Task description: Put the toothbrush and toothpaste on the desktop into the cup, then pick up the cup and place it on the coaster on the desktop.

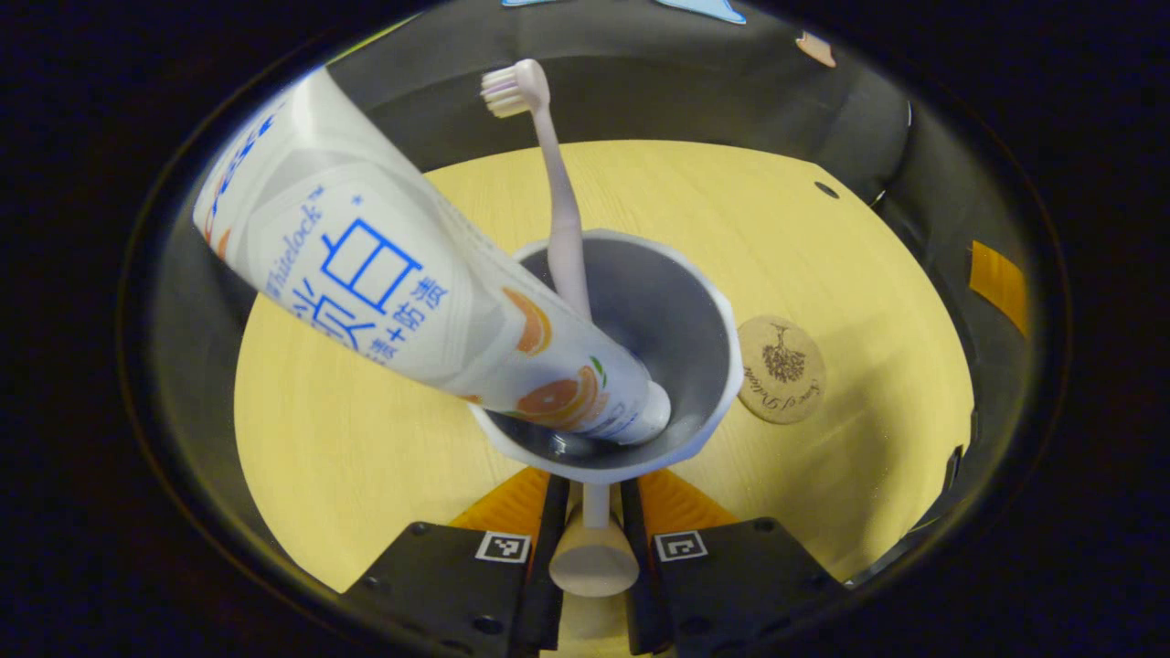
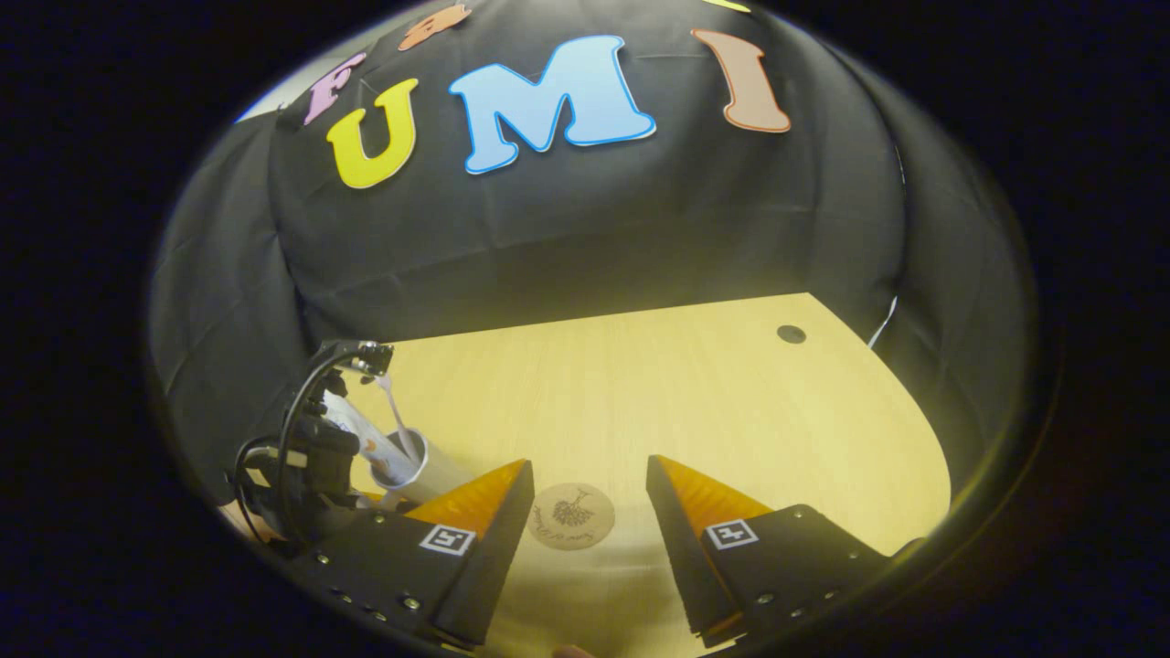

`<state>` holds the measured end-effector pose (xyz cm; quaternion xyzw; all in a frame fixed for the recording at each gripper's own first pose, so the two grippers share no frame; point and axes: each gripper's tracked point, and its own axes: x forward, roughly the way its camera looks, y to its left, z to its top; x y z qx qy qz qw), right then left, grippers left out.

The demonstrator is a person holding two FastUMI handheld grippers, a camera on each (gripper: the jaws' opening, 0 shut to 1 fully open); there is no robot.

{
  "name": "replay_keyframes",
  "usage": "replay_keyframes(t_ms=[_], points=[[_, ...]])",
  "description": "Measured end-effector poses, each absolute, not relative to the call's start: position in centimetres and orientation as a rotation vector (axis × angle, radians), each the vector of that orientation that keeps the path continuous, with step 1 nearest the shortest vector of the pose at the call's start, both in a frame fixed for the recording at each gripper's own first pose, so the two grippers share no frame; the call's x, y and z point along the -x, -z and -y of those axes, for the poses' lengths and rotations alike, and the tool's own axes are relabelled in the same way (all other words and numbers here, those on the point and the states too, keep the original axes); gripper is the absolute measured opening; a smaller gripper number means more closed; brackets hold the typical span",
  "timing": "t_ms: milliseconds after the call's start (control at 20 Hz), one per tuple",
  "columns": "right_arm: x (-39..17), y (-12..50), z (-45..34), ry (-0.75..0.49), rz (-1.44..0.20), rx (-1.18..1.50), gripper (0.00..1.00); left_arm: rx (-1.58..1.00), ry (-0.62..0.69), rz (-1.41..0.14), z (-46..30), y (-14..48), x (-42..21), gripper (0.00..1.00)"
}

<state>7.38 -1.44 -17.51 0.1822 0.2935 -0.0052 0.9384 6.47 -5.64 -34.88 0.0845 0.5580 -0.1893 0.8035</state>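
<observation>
Both toothbrush (image 1: 559, 192) and toothpaste (image 1: 411, 283) stand in the cup (image 1: 681, 320), left gripper (image 1: 594, 539) clamping its handle (right gripper (image 2: 590, 512) gaping above coaster (image 1: 781, 369)); tilting could spill them onto the worktop (image 1: 347, 439).

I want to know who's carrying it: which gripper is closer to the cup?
Left. The left gripper is shut on the cup handle; the right gripper is open, apart from it, above the coaster.
</observation>
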Motion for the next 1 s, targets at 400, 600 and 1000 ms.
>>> replay_keyframes(t_ms=[400, 600, 1000], points=[[-5.8, 17.2, 3.6, 0.056, -0.596, -0.378, 0.76, -0.184, 0.517, -1.178, 12.1, 34.3, -5.7, 0.35], [-4.5, 18.0, 5.3, 0.097, -0.606, -0.391, 0.76, -0.201, 0.567, -1.180, 15.2, 35.0, -5.5, 0.35], [-3.7, 18.6, 7.0, 0.153, -0.619, -0.429, 0.76, -0.252, 0.618, -1.200, 20.4, 35.9, -4.8, 0.35]])
